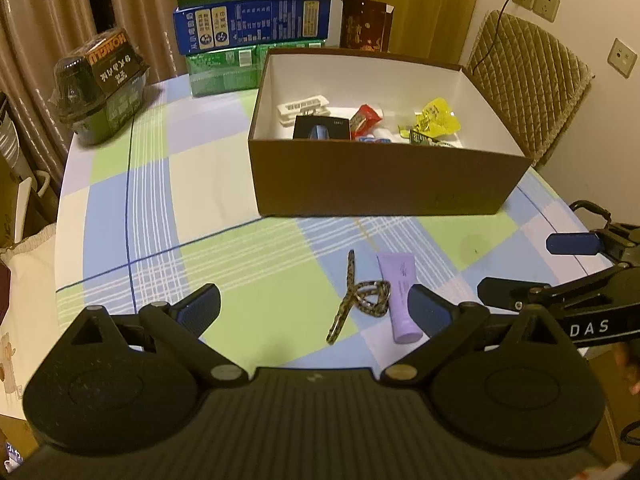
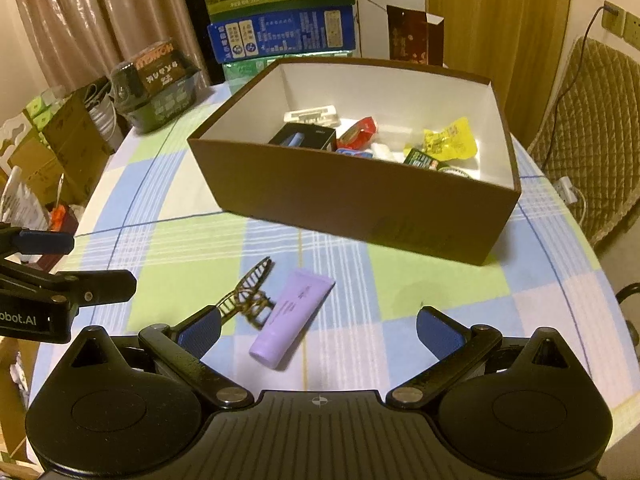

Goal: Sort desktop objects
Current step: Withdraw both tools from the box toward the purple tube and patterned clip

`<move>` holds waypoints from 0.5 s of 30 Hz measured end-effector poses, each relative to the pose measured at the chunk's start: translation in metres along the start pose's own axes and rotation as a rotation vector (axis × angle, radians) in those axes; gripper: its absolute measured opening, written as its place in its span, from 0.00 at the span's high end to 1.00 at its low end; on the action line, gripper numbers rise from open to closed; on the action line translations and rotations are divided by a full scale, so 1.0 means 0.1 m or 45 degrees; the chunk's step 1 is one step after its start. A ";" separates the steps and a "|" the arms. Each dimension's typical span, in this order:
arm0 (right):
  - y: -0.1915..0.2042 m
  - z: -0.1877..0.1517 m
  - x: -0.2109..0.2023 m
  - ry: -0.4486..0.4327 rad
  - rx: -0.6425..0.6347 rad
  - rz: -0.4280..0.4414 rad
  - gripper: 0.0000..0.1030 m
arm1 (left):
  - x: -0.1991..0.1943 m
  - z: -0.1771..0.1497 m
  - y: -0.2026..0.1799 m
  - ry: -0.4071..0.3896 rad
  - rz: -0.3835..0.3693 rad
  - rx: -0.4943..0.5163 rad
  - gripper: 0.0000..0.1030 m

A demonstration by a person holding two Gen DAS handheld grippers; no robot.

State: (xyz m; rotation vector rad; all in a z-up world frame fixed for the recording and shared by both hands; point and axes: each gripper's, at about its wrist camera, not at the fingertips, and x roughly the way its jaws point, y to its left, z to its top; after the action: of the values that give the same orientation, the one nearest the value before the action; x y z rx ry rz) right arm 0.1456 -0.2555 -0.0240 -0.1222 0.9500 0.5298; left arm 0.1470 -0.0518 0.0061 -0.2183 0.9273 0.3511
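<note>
Left wrist view shows the left gripper (image 1: 316,304) with its two blue pads spread wide, holding nothing. It hangs over the near edge of the table (image 1: 192,184), which has a checked cloth in blue, green and white. Between its pads lie a brown spotted hair clip (image 1: 356,300) and a purple tube (image 1: 400,296). The tube lies just right of the clip, and they look like they touch. The tube's cap end points to the near edge.

Past them, nearer the far edge, sits a big brown box (image 1: 384,176) with white inside walls. Inside it are a white plastic piece (image 1: 304,106), a small black box (image 1: 322,128), a red packet (image 1: 366,118) and a yellow packet (image 1: 438,118). At the far left corner of the table sits a dark wrapped food pack (image 1: 100,84). Stacked cartons (image 1: 252,24) stand behind the brown box.

The right gripper (image 2: 318,328) also has its pads spread wide and empty. In its view the purple tube (image 2: 292,312) lies between the pads, nearer the left one, and the hair clip (image 2: 250,296) sits by the left pad. It can also be seen at the right edge of the left view (image 1: 532,268).
</note>
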 end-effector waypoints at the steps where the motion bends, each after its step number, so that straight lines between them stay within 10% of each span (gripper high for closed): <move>1: 0.01 -0.02 0.01 0.004 0.003 0.001 0.02 | 0.00 -0.01 0.01 0.003 0.000 0.000 0.04; 15: 0.10 -0.21 0.23 0.079 0.068 -0.022 0.02 | 0.11 -0.23 0.18 0.075 -0.034 0.000 0.04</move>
State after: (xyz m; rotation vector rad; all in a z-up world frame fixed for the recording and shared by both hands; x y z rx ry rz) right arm 0.1354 -0.2453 -0.0533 -0.0992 1.0224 0.4866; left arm 0.1297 -0.0409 -0.0168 -0.2419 0.9819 0.3218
